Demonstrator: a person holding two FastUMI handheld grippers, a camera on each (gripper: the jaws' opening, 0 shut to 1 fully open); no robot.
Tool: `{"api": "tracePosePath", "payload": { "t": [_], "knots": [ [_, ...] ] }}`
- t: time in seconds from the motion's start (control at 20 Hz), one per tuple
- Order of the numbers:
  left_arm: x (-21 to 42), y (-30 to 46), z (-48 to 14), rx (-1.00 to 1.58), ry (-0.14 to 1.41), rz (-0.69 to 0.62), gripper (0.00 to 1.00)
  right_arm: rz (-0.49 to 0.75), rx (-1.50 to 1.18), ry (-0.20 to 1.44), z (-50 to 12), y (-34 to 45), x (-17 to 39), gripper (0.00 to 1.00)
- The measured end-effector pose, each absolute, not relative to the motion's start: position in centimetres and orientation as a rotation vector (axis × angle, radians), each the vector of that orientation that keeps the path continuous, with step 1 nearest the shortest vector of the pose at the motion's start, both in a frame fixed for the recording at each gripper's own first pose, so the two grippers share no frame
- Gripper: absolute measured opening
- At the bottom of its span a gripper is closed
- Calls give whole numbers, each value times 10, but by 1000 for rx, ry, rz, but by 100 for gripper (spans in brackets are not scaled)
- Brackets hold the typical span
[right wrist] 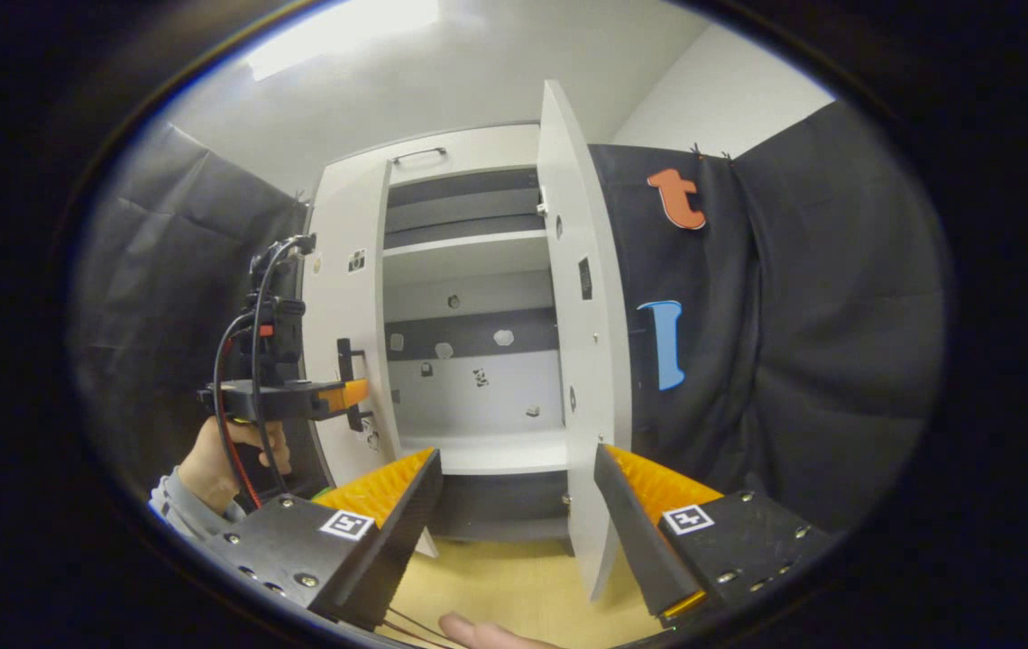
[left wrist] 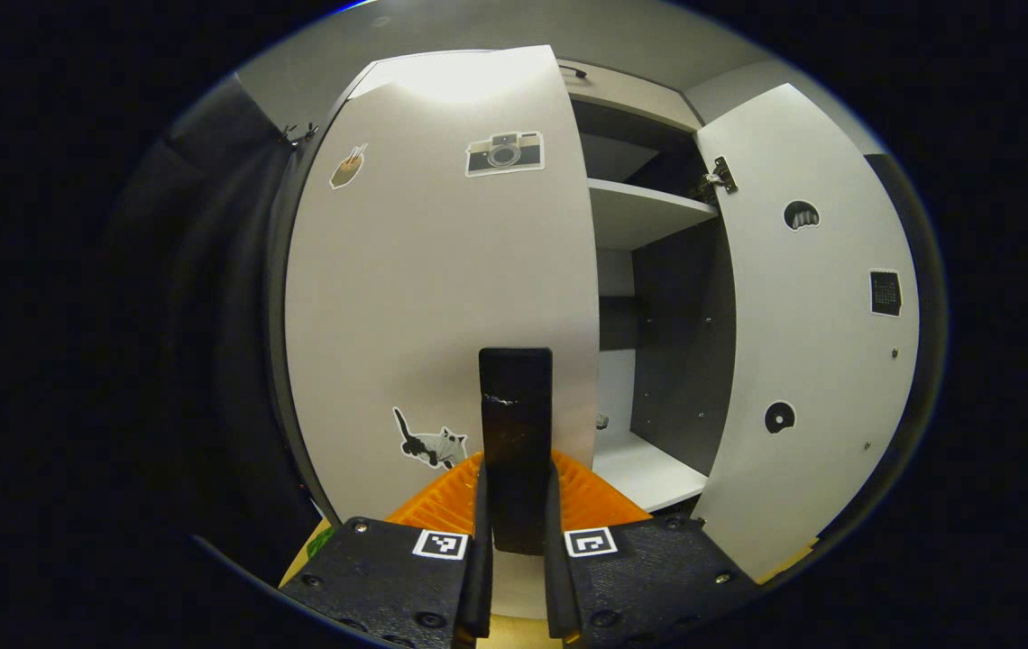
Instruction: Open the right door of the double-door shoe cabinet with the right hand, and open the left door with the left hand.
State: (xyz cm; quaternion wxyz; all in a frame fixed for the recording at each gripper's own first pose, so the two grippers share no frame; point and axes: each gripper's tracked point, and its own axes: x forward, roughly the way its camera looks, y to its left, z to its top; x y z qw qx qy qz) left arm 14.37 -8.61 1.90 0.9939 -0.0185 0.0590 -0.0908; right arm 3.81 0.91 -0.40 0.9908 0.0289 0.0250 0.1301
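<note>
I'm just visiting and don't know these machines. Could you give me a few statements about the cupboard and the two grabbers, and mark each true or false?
1. The white right door of the white double-door shoe cabinet stands wide open. True.
2. The left gripper has its jaws closed on the black vertical handle of the white left door. True.
3. The right gripper is gripping the right door. False: its jaws are spread apart and hold nothing.
4. The white cabinet shelves are packed with shoes. False: no shoes are visible on them.
5. The left door carries a camera sticker. True.
</note>
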Motion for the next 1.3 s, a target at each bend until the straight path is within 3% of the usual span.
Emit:
{"api": "tracePosePath", "payload": {
  "t": [1.3],
  "knots": [
    [52,9,21,-47,139,-151,21,323,42,41,-3,26,28,98]
  ]
}}
